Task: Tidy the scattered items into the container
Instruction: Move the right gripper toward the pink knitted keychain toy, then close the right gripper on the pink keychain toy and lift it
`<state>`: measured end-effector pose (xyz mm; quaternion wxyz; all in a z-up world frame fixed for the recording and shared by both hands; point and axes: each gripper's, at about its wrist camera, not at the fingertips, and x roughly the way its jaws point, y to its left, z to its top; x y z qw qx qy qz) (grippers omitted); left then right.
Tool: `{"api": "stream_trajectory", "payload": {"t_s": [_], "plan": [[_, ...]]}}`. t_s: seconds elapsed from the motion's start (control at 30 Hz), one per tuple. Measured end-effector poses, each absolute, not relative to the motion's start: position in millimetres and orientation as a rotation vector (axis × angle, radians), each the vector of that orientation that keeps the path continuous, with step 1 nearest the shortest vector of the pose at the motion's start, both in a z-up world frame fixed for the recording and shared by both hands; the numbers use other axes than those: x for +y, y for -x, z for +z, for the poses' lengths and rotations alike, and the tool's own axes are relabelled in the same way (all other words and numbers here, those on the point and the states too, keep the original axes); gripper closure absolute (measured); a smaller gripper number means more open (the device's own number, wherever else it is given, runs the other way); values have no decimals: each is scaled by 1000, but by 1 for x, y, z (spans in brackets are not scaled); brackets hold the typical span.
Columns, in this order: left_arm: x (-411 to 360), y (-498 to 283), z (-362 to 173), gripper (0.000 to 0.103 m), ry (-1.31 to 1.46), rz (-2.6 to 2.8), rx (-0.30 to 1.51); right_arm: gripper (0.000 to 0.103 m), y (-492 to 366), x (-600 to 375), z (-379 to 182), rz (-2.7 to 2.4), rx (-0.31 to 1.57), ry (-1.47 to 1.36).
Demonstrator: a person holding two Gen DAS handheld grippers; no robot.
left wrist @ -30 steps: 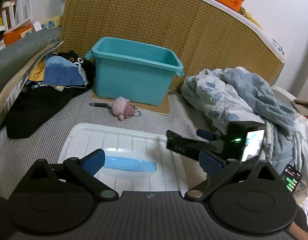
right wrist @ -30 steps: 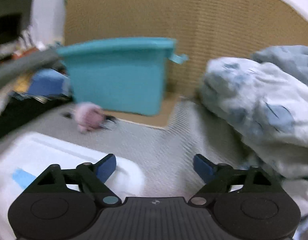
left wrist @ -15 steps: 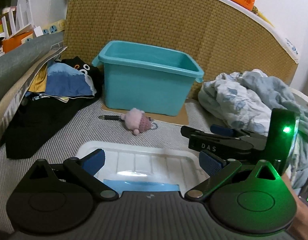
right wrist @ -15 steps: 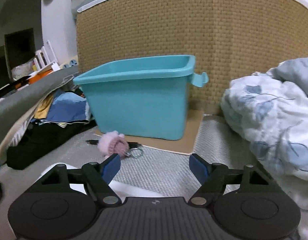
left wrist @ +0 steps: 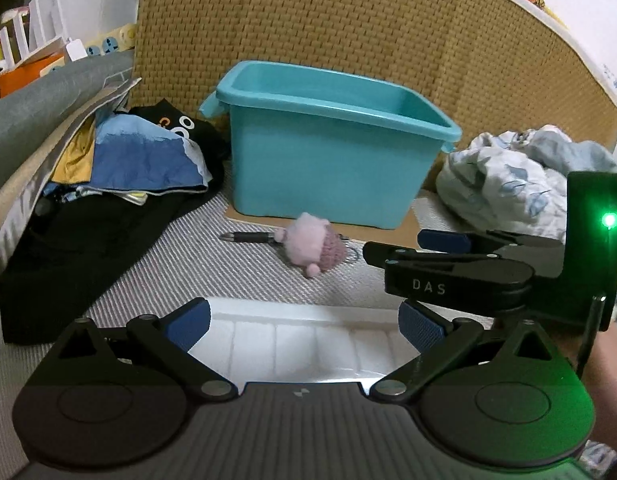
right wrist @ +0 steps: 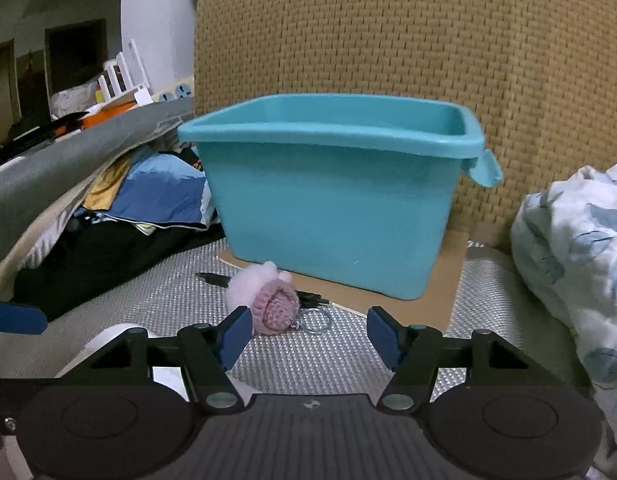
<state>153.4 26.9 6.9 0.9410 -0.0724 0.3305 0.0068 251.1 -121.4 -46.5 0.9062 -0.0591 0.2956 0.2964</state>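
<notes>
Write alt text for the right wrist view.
The open right gripper points at a pink plush keychain lying on the woven mat before a teal bin. A rumpled blanket lies right.

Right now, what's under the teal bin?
A flat brown cardboard sheet lies under the teal bin, sticking out at front and right. The part beneath the bin's base is covered.

Black tongs [left wrist: 304, 320], blue pads [left wrist: 188, 322], "DAS" lettering, green LED
</notes>
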Motion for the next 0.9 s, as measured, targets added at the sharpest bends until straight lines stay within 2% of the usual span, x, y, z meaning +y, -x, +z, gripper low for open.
{"api": "stream_trajectory", "payload": {"t_s": [0.6,0.8,0.9], "plan": [[54,-169,-8,0,120,61,670,46,-281,-76,-69,660,679,167],[55,-169,-8,0,126,59,667,54,-287,-72,-82,659,714,145],[53,-171,-10,0,120,51,672,61,-288,-70,-84,668,721,142]]}}
